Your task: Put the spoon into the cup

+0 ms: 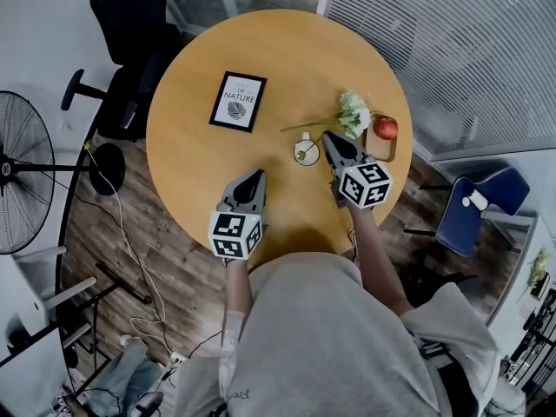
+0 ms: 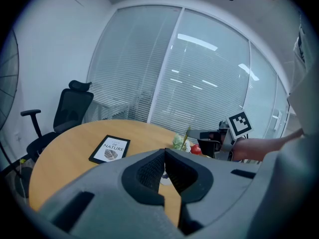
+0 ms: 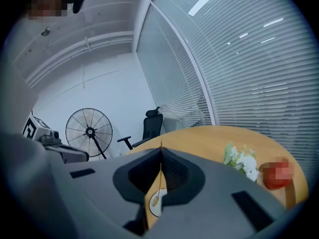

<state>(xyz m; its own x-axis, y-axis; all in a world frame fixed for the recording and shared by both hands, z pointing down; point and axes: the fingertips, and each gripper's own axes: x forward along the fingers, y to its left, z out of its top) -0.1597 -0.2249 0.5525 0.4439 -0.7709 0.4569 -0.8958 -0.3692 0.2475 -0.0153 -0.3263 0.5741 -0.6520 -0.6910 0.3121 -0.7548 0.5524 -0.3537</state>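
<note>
A small white cup (image 1: 306,152) stands on the round wooden table (image 1: 200,155), right of centre. My right gripper (image 1: 329,137) hovers just right of and above the cup, shut on a thin gold spoon (image 3: 160,176). In the right gripper view the spoon runs straight down between the jaws, and its bowl end lies inside the cup (image 3: 156,204). From the left gripper view, the spoon's handle (image 2: 187,133) sticks up past the right gripper (image 2: 202,135). My left gripper (image 1: 257,175) hangs over the table's near side, left of the cup, shut and holding nothing.
A black-framed print (image 1: 238,101) lies at the table's left of centre. White flowers (image 1: 354,113) with a long stem and a red apple (image 1: 386,128) on a wooden tray lie just behind the cup. A black office chair (image 1: 130,24) and a floor fan (image 1: 22,168) stand left of the table.
</note>
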